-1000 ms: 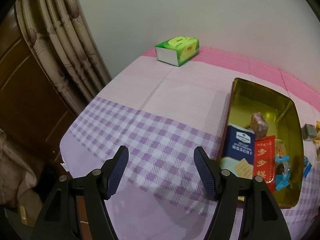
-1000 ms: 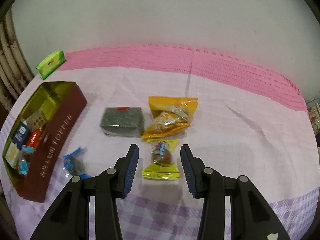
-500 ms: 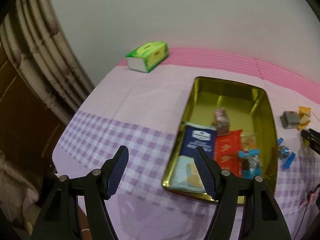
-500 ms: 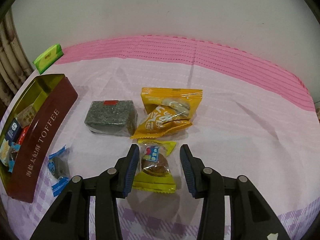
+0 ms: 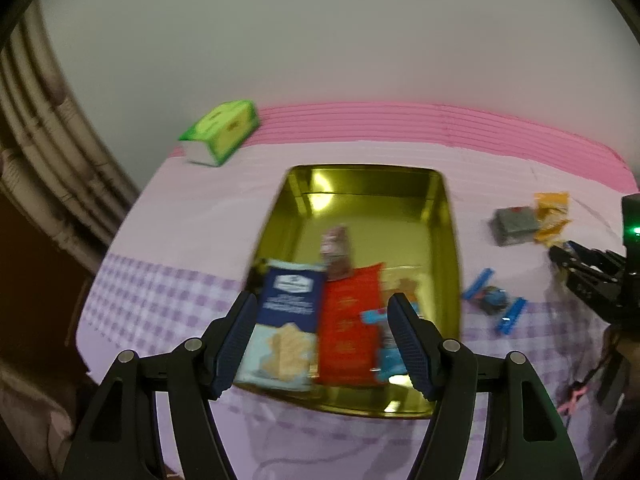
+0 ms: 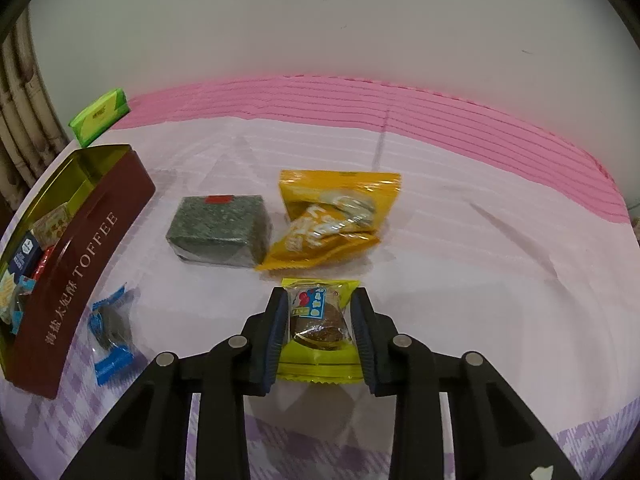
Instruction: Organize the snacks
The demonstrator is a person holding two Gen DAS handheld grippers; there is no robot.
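My right gripper [image 6: 320,328] is closing its jaws around a yellow-wrapped brown snack [image 6: 318,316] lying on the pink cloth, and the pads touch its sides. An orange snack bag [image 6: 332,216] and a grey-green wrapped block [image 6: 220,230] lie just beyond it. A blue-wrapped candy [image 6: 110,320] lies to the left, beside the toffee tin [image 6: 80,256]. My left gripper [image 5: 322,340] hangs open over the near end of the gold tin [image 5: 360,208]. The tin holds a blue cracker pack [image 5: 288,300], a red pack [image 5: 350,320] and smaller sweets. Nothing is between the left fingers.
A green tissue box [image 5: 220,132] stands at the far left corner of the table, near a curtain [image 5: 48,160]. A white wall runs behind the table. In the left wrist view the right gripper [image 5: 576,268] shows at the right edge.
The left gripper has swung right, from the checked cloth to above the tin. The right gripper has sunk onto the yellow-wrapped snack and its jaws have narrowed around it.
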